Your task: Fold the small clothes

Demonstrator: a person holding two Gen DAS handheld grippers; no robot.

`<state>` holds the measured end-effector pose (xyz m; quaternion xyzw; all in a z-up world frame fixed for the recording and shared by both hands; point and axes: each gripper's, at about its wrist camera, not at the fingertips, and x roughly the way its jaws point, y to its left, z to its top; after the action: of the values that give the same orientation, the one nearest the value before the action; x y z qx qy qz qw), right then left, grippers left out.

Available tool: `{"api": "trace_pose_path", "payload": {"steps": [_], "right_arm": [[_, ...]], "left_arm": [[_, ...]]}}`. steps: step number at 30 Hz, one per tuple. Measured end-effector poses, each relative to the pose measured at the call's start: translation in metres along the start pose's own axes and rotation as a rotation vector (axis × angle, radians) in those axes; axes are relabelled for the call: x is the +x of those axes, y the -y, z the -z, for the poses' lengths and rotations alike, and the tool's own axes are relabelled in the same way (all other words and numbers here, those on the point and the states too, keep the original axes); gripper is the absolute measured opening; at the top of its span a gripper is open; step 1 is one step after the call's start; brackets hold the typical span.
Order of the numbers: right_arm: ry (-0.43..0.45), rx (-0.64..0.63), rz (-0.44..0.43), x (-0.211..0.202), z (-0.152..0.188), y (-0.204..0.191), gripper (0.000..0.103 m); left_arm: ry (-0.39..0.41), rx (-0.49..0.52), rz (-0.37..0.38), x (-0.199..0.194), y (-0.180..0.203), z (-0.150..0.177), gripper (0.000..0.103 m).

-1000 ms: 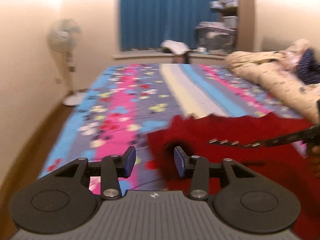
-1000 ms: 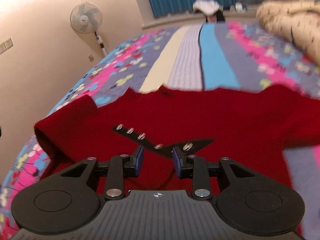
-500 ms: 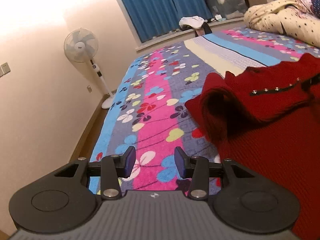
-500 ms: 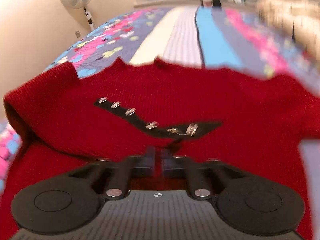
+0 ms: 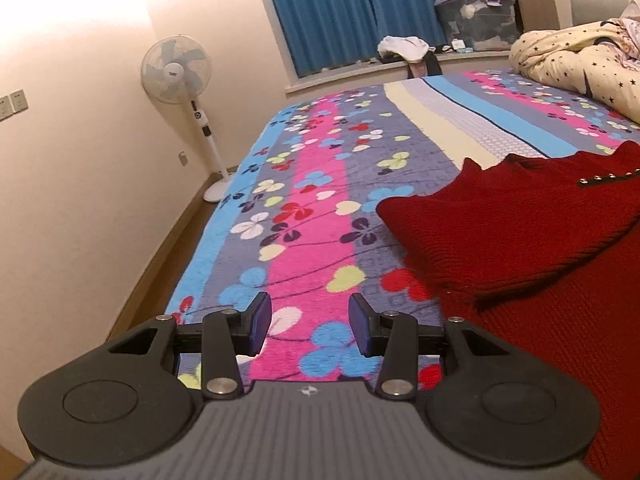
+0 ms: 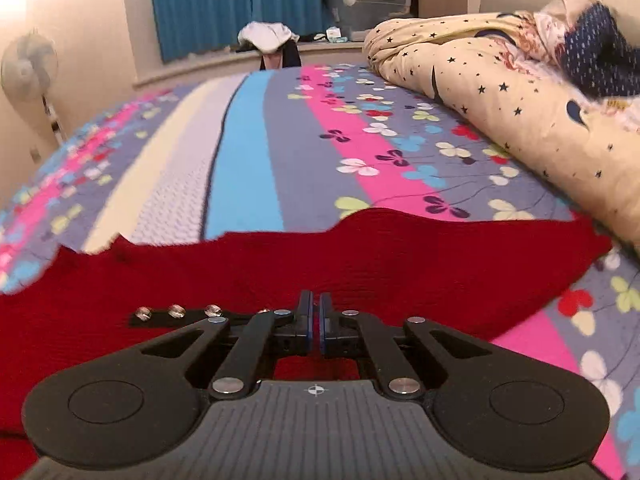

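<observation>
A small red knit sweater (image 6: 360, 252) lies spread on the flowered bedspread (image 6: 248, 152), with a black strap set with silver studs (image 6: 176, 314) on its front. My right gripper (image 6: 315, 320) is low over the sweater with its jaws nearly together; whether fabric is pinched between them I cannot tell. In the left wrist view the sweater (image 5: 520, 232) lies to the right, one sleeve folded over the body. My left gripper (image 5: 310, 326) is open and empty above the bedspread (image 5: 312, 208), left of the sweater.
A rolled cream star-print duvet (image 6: 500, 92) lies along the bed's right side. A standing fan (image 5: 176, 72) is by the left wall. Blue curtains (image 5: 344, 4), a windowsill with clothes (image 5: 404, 48) and a plastic bin (image 5: 476, 16) are at the far end.
My right gripper's jaws went from open to nearly closed over the sweater's studded strap. My left gripper drew back left off the sweater's sleeve, still open.
</observation>
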<state>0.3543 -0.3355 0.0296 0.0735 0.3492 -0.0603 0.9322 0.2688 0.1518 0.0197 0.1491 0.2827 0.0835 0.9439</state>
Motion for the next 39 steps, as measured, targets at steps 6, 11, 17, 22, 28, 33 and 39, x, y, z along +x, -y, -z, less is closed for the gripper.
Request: {"api": "trace_pose_path", "payload": {"steps": [6,11,17,22,28,33,39], "right_arm": [[0.039,-0.026,-0.147,-0.011,0.001,-0.020,0.004],[-0.208,-0.122,-0.142,0.022,0.026,-0.037,0.005],[-0.099,-0.089,-0.140,0.003,0.017,-0.043,0.013],[-0.077,-0.083,-0.154,0.001,0.013,-0.046,0.013],[-0.026,-0.073,-0.167,-0.003,0.004,-0.045,0.013],[-0.022,-0.058,-0.166,0.000,0.001,-0.041,0.013],[-0.023,-0.046,-0.178,0.001,-0.001,-0.040,0.013]], "left_arm": [[-0.005,0.007,0.074,0.004,0.014,-0.001,0.047],[0.004,0.031,0.129,0.008,0.028,-0.001,0.047],[0.018,-0.115,0.247,0.021,0.016,-0.008,0.047],[0.005,-0.187,0.291,0.054,0.014,-0.027,0.045],[-0.055,-0.379,0.307,0.116,0.016,-0.044,0.045],[-0.123,-0.520,0.325,0.163,0.022,-0.052,0.045],[-0.192,-0.537,0.333,0.189,0.039,-0.055,0.031]]}}
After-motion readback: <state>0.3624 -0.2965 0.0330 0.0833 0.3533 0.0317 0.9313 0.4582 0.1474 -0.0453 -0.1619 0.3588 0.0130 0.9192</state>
